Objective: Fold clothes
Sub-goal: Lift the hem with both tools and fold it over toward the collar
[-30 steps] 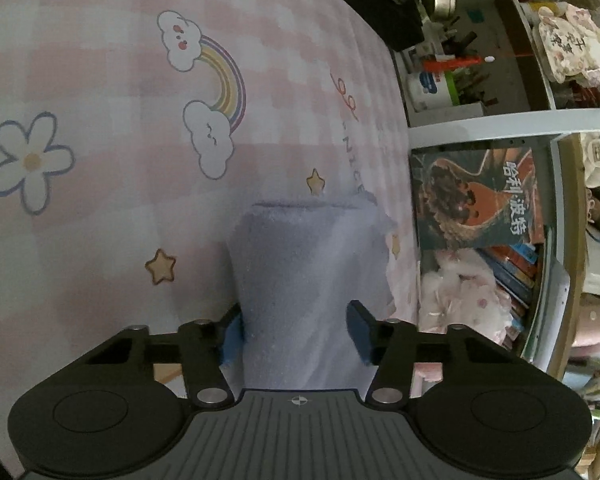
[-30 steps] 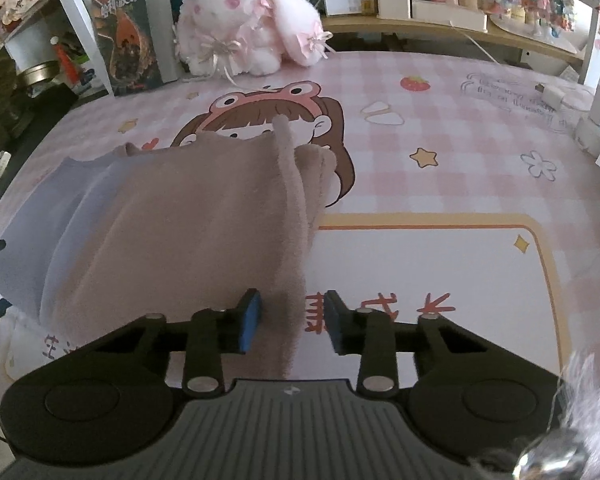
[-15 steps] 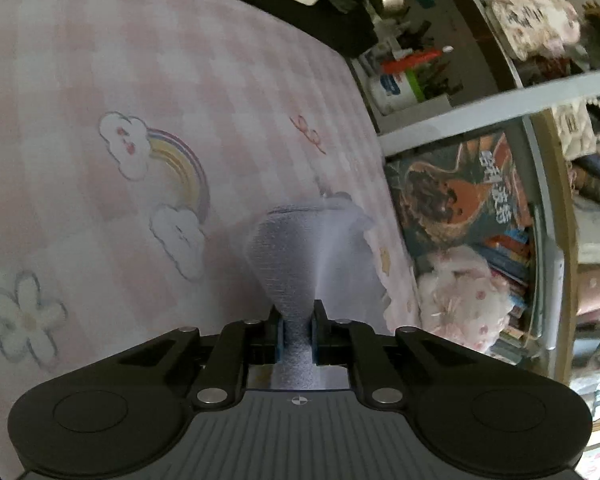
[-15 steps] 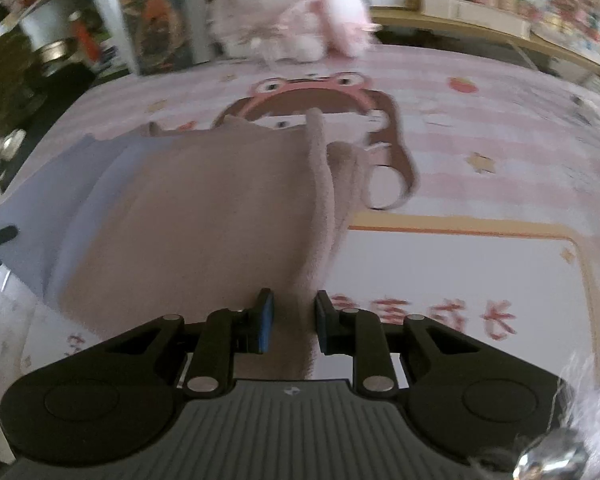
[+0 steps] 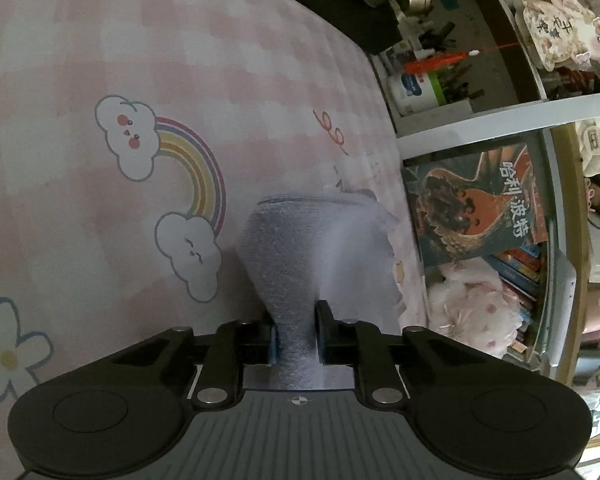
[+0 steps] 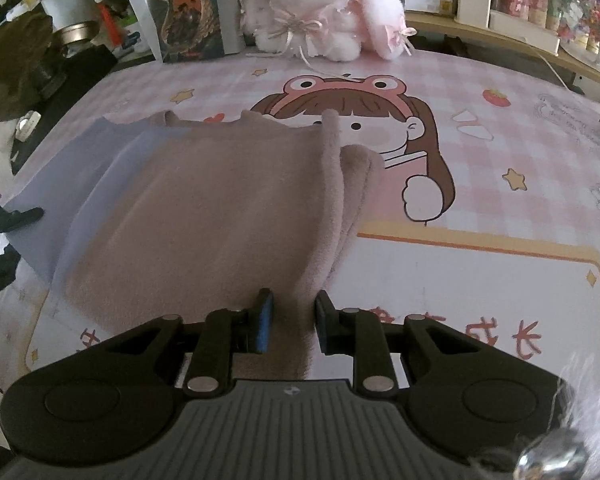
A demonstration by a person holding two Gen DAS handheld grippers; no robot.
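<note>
Only the right wrist view shows the whole fleece garment (image 6: 220,208), brownish with a bluish layer beneath, lying flat near the counter's (image 6: 500,152) left edge. The left gripper (image 5: 296,334) pinches a bunched bluish fold, jaws easing open. The right gripper (image 6: 290,320) is opening, its fingers (image 6: 263,322) straddling the fuzzy hem.

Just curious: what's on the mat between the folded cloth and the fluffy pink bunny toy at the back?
In the right wrist view, only bare printed mat lies between the cloth and the bunny.
</note>
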